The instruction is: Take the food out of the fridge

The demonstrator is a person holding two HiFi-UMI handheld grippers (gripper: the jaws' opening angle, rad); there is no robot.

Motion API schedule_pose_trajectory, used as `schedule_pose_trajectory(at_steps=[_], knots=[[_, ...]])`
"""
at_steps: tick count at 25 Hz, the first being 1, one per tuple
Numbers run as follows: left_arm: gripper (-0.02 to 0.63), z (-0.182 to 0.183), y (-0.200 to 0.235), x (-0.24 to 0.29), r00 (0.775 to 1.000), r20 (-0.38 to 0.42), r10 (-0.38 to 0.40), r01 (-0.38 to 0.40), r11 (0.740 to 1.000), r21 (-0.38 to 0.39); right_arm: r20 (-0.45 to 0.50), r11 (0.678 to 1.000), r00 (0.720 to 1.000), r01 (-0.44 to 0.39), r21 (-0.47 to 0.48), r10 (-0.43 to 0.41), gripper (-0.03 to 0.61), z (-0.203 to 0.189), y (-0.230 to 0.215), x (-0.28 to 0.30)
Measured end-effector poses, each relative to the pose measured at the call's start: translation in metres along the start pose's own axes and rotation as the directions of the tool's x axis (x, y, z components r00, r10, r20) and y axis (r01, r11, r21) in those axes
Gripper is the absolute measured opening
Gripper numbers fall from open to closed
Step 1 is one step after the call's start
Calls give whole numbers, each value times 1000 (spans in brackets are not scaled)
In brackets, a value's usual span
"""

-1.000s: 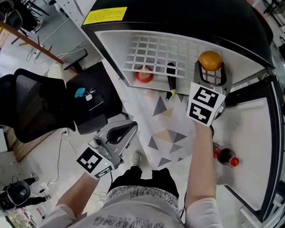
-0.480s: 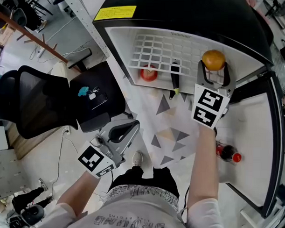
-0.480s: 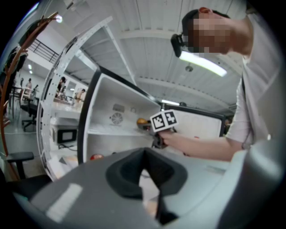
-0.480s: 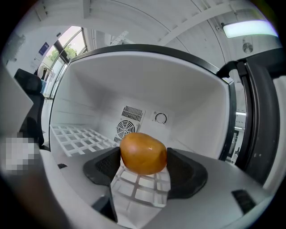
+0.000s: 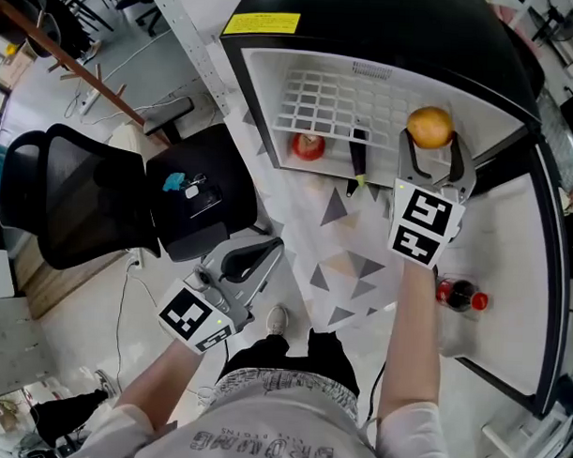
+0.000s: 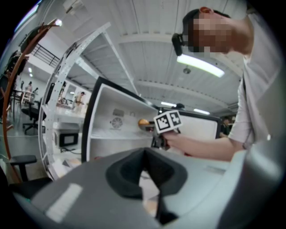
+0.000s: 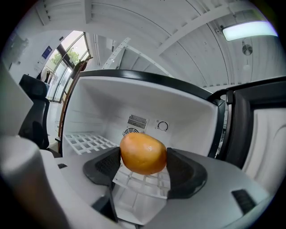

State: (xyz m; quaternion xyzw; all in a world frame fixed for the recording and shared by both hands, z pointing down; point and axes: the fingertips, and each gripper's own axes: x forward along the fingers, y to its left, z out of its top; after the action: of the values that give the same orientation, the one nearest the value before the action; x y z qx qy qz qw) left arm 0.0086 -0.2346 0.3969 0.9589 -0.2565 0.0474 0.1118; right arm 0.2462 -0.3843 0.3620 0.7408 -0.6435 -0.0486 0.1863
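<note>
My right fingers point(image 7: 184, 173) are clamped on the orange point(image 7: 143, 154), over the shelf's point(image 5: 319, 101) right edge inside the fridge point(image 5: 263, 91). My left fingers point(image 6: 127, 174) are pressed together, empty. I'd keep the squeeze even and draw straight back, clear of the door point(image 5: 510, 269).
</note>
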Motion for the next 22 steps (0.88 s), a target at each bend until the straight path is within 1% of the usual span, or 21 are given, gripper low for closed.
schedule_pose_trajectory(at_steps=[10,18,22], knots=[[6,9,-15,-18,999,33,-9,8,1000,19,36,999,999,-40,17,40,319,15,2,-51],[6,17,-25,-29,999,51,-11,9,999,32,73,994,992,-102,27,100,319,30,10,-89],[6,21,-30,-32,998,59,-11,8,999,44,81,990,988,-137,46,133,319,35,17,-107]])
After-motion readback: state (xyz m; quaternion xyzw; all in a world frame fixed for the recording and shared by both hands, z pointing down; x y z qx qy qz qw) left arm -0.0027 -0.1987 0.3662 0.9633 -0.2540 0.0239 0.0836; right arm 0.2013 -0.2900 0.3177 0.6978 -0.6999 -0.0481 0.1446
